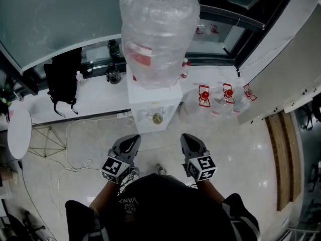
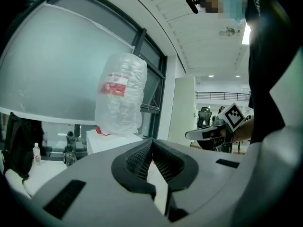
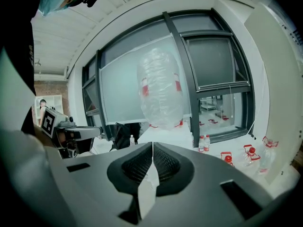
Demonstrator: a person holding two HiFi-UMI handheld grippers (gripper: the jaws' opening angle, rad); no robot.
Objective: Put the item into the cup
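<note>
Left tongs (image 1: 132, 140) and right tongs (image 1: 189, 139) level, parallel, jaws together, before water dispenser (image 1: 155, 102).

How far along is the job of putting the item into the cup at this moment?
Nothing looks done yet. The left tongs and right tongs are both shut and empty, held before a water dispenser with a wrapped bottle on top. No cup and no item shows in any view, so everything is left: picking up the item and placing it in the cup.
</note>
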